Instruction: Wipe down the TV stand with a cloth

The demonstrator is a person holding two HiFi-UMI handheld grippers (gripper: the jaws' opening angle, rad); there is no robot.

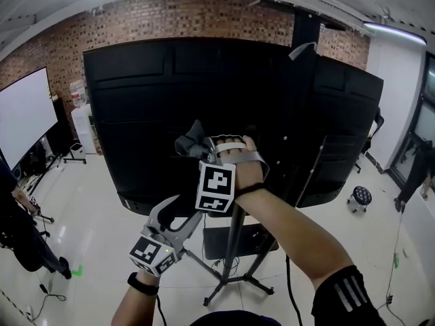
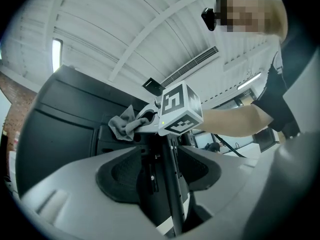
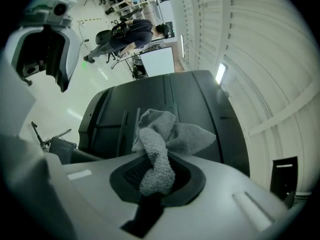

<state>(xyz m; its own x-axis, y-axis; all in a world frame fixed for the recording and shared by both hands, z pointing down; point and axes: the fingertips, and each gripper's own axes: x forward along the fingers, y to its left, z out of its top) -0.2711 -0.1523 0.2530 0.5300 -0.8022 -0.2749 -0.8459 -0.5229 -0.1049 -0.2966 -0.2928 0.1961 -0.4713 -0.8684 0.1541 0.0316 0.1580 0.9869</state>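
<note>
Brick wall (image 1: 204, 19) behind; right hand-held gripper (image 1: 202, 149) raised, clamping cloth (image 1: 191, 140) near TV back (image 1: 136, 114).

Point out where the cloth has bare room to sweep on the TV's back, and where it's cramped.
Free: the broad black TV back left of and above the cloth. Cramped: below the right tool, where the left tool straddles the stand pole, cables hanging alongside.

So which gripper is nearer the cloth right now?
Right. The right gripper has the cloth clamped in its fingers, up by the TV back; the left gripper sits open below it, beside the stand pole.
</note>
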